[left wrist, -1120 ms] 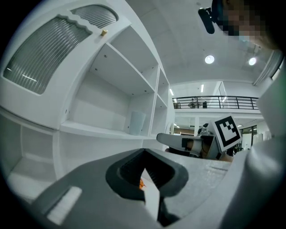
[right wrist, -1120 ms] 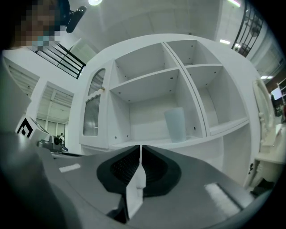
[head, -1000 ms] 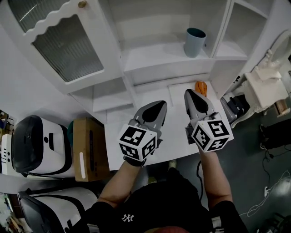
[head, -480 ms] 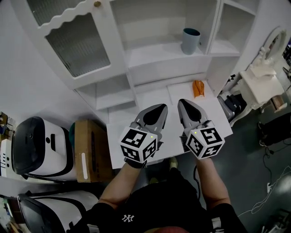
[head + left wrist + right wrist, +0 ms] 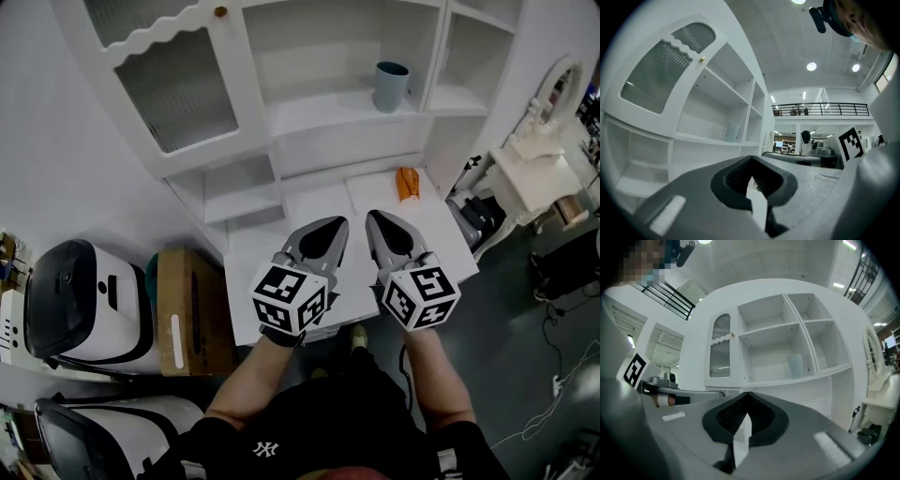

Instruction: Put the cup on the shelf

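A blue-grey cup (image 5: pixel 390 85) stands upright on a shelf of the white cabinet (image 5: pixel 319 108), in the middle bay near its right divider. It also shows as a pale cup (image 5: pixel 731 132) in the left gripper view and a pale cup (image 5: pixel 795 365) in the right gripper view. My left gripper (image 5: pixel 326 228) and right gripper (image 5: pixel 380 223) are side by side over the white table (image 5: pixel 309 202), well short of the shelf. Both are shut with nothing between their jaws.
An orange object (image 5: pixel 408 183) lies on the table's far right. A glass-front cabinet door (image 5: pixel 173 80) stands at the left. A cardboard box (image 5: pixel 187 309) and white machines (image 5: pixel 80 300) sit on the floor to the left. White furniture (image 5: pixel 534 169) stands at the right.
Both grippers have drawn back toward the person, away from the shelf, and the head view has shifted so the cabinet sits further off. The cup stays put on the shelf.
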Action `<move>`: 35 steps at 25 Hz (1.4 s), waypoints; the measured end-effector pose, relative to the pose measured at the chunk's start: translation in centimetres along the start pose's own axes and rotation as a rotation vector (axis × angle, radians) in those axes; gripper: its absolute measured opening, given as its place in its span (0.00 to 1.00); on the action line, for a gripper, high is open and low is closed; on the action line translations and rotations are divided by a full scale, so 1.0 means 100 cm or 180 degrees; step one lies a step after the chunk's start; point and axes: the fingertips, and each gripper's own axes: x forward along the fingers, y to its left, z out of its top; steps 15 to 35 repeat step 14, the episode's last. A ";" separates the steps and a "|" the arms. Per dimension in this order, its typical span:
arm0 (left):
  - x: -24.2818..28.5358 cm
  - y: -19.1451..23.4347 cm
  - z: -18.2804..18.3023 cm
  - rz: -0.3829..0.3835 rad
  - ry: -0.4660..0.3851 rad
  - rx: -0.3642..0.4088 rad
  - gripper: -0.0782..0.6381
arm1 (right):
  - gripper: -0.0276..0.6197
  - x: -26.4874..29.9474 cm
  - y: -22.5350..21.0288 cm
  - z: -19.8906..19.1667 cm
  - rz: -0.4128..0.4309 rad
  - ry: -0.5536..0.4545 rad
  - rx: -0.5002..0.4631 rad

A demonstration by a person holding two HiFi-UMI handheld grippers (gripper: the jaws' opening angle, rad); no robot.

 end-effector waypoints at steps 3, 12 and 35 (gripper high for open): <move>-0.005 -0.003 -0.001 -0.0010 -0.0002 0.0004 0.11 | 0.07 -0.003 0.006 -0.001 0.0002 0.0008 -0.0027; -0.012 -0.006 -0.002 -0.0015 -0.0021 0.0012 0.11 | 0.07 -0.009 0.012 -0.001 -0.0008 0.0000 -0.0055; -0.013 -0.006 -0.002 -0.0021 -0.0022 0.0016 0.11 | 0.07 -0.009 0.014 -0.001 -0.0012 -0.0001 -0.0058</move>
